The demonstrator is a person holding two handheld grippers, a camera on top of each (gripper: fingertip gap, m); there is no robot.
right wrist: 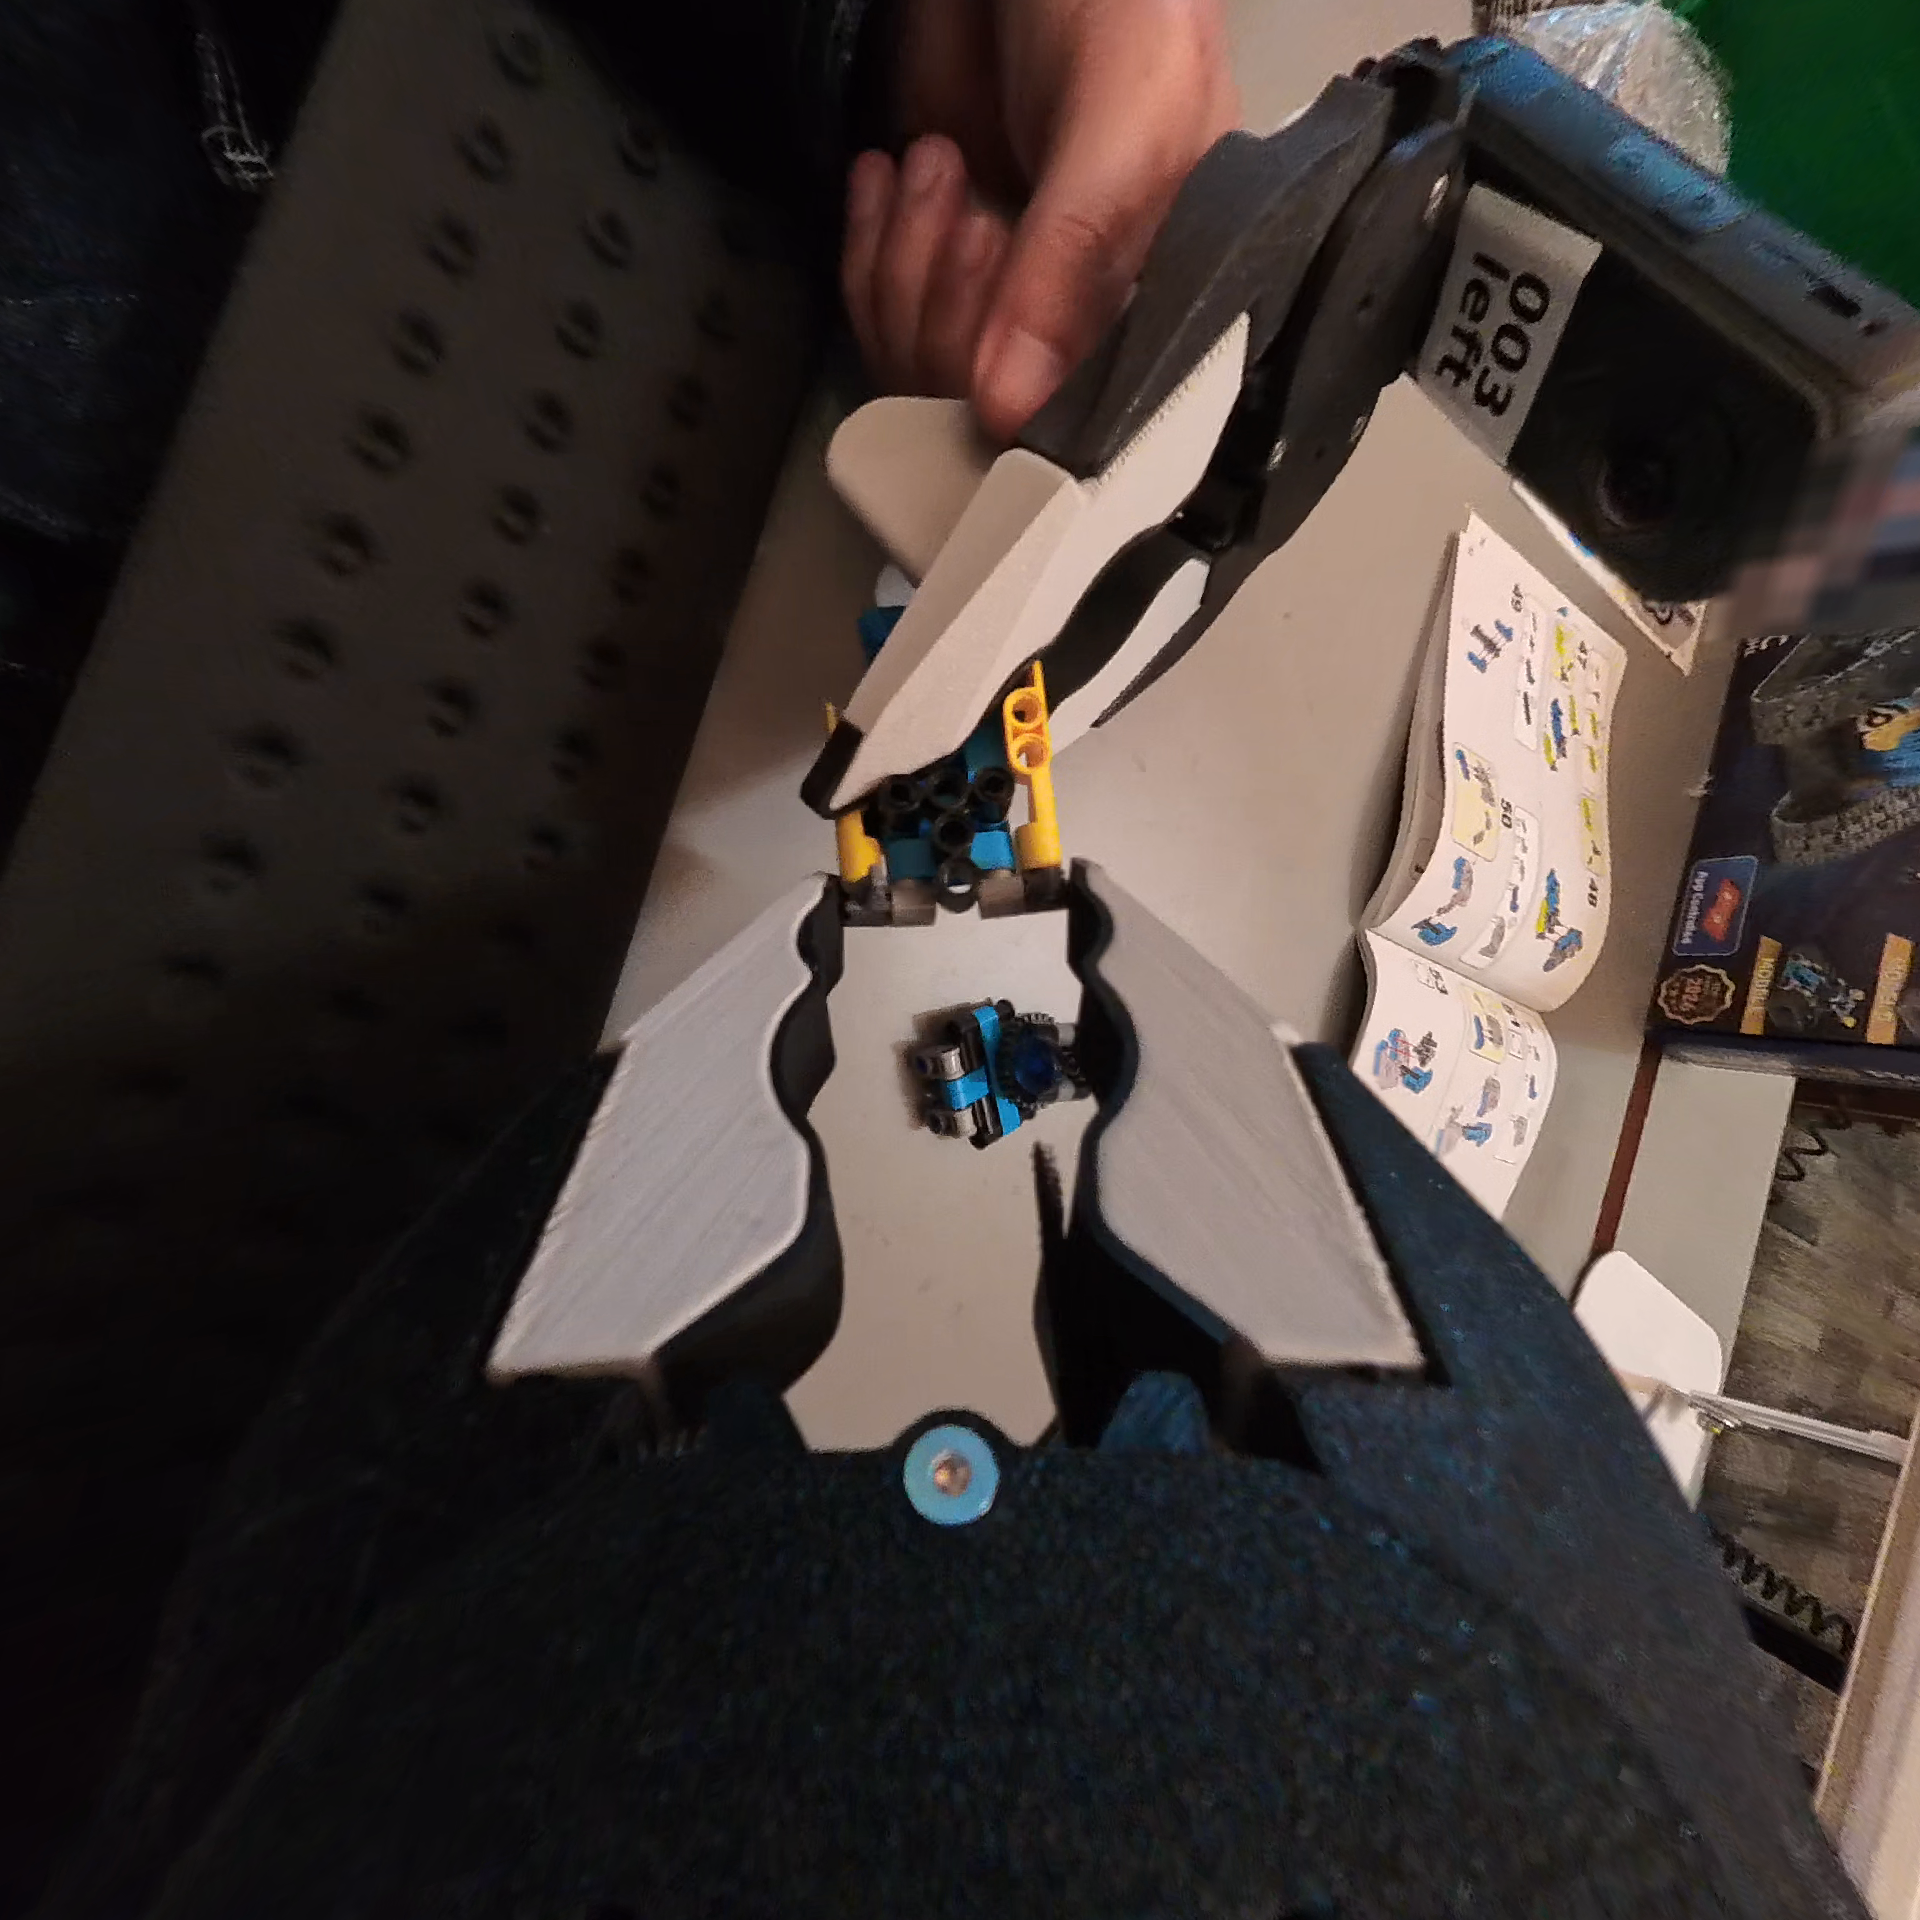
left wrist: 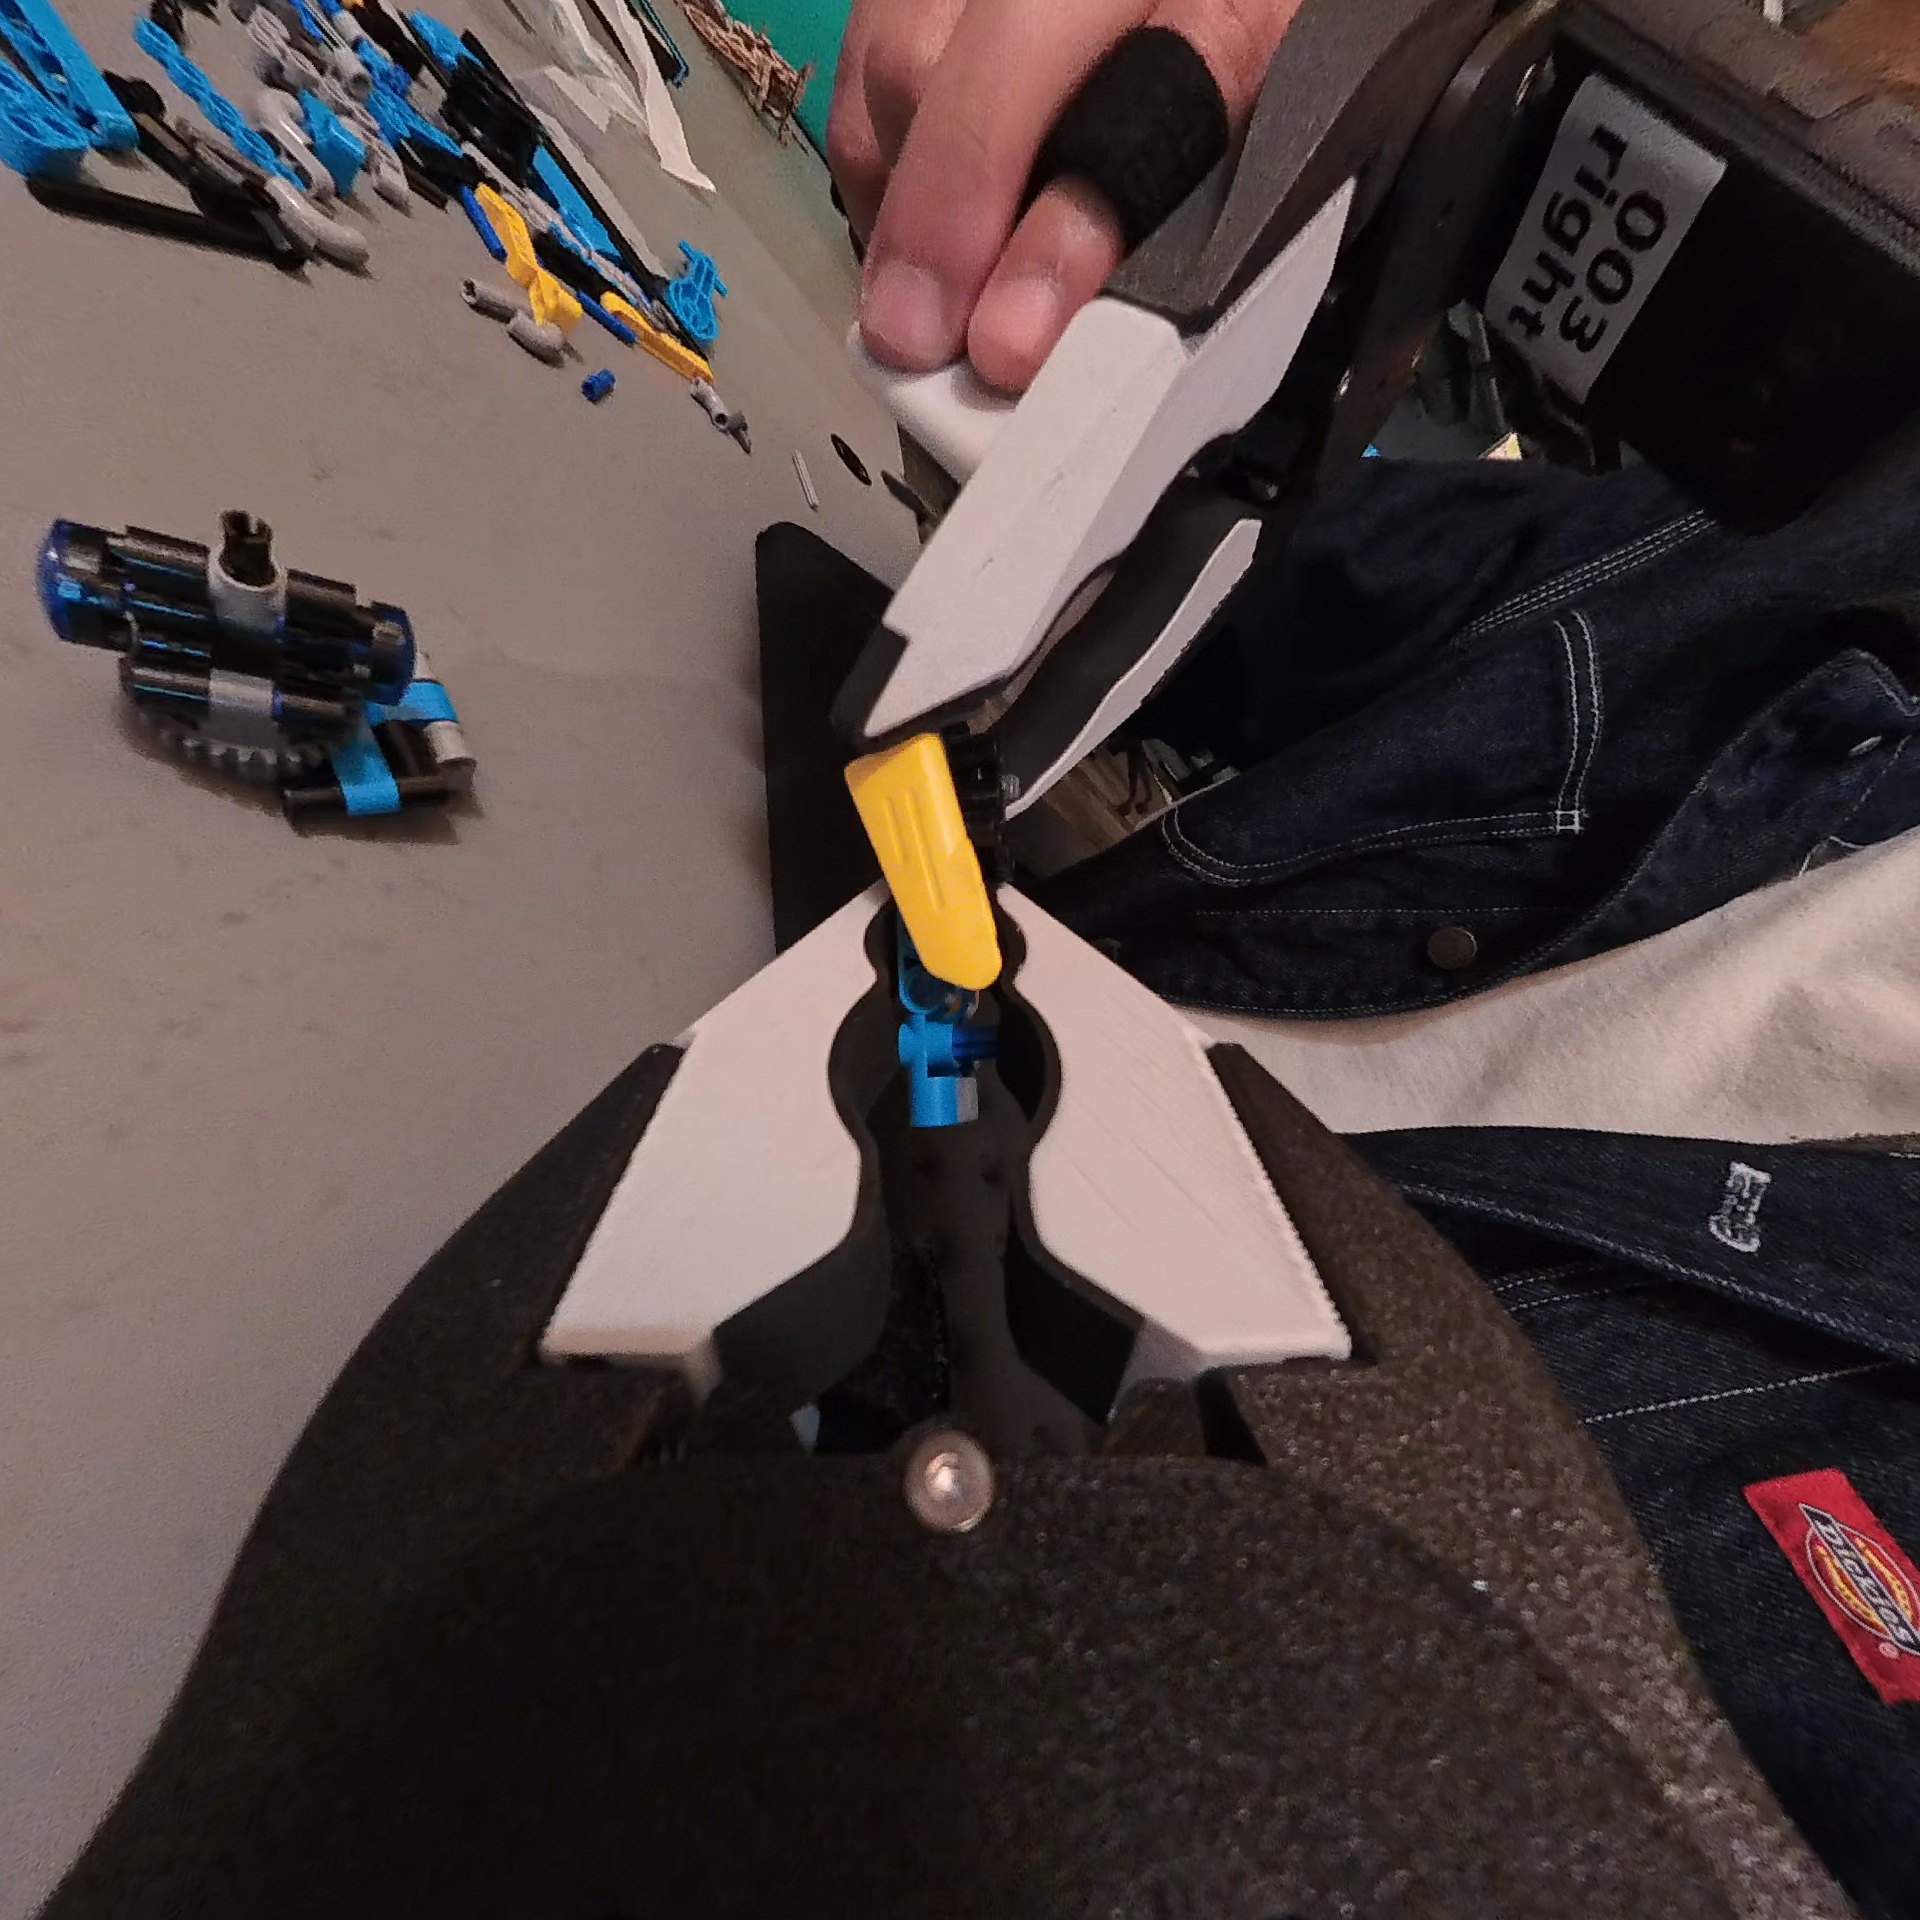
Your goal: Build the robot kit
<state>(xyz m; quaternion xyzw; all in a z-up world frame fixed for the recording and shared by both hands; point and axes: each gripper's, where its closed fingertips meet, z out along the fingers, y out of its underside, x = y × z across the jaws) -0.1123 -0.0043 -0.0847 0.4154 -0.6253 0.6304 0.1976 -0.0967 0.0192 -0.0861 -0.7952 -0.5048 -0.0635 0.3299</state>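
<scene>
Left gripper point(left wrist: 940, 935): white fingers closed tight on a small plastic brick assembly of yellow, blue and black snap-together pieces point(left wrist: 928, 894), held between the tips, off the surface.

Right gripper point(right wrist: 956, 896): fingers partly spread, tips pinching the grey end pieces of the same assembly from the opposite side. The assembly hangs between the two grippers.

Handling, as a judgement: light, rigid plastic, smooth and somewhat slippery; the pin joints would likely pop apart under twist. Best held across the flat yellow beams or grey blocks.

Below the right gripper on the grey surface point(right wrist: 935, 1299) lies a second small blue-and-black geared sub-assembly point(right wrist: 992, 1070). To its right, an open instruction booklet point(right wrist: 1496, 862).
</scene>
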